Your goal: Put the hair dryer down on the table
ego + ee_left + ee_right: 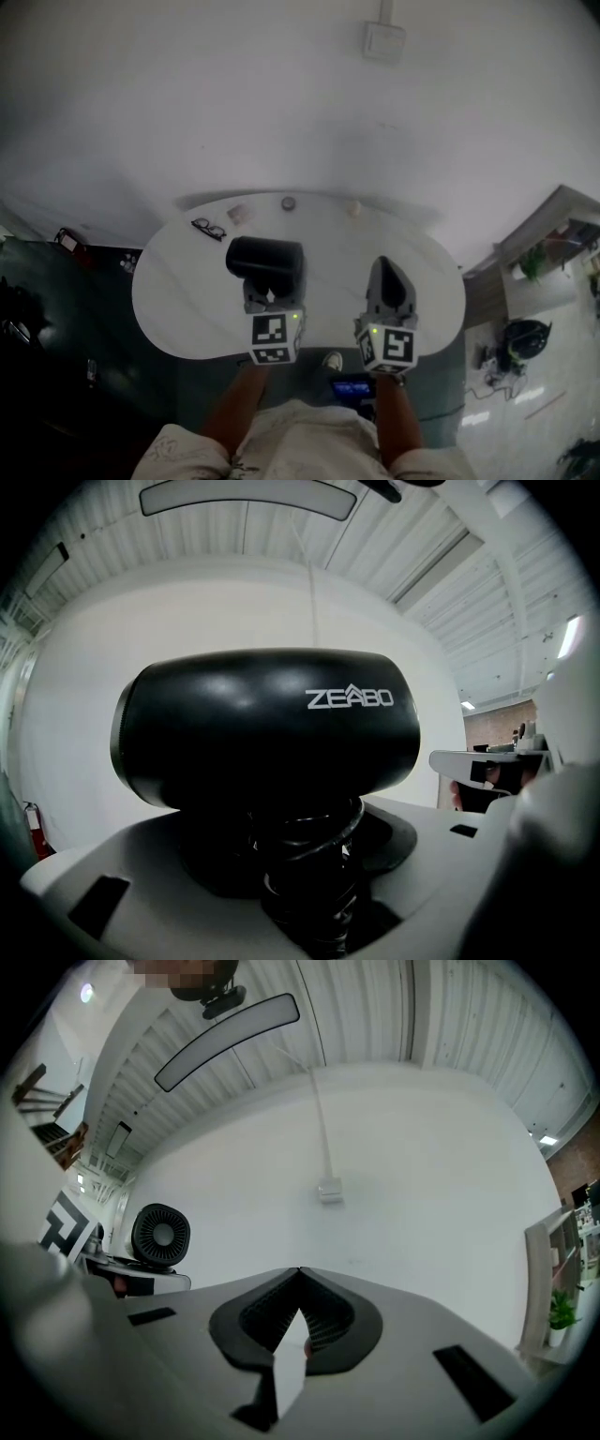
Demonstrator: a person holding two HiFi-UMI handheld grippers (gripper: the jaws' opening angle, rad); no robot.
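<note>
Handle of the black hair dryer (267, 728) sits clamped in the left gripper (269, 292), jaws part open around it — held over the white table (178, 300). Right gripper (298, 1277) is closed, tips together, empty. Glasses (208, 229) lie near the table's far edge.

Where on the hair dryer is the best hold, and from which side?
On the hair dryer, the narrow handle below the barrel, coming level from the person's side, as the left gripper holds it; the barrel looks too wide and round for the fingers.
</note>
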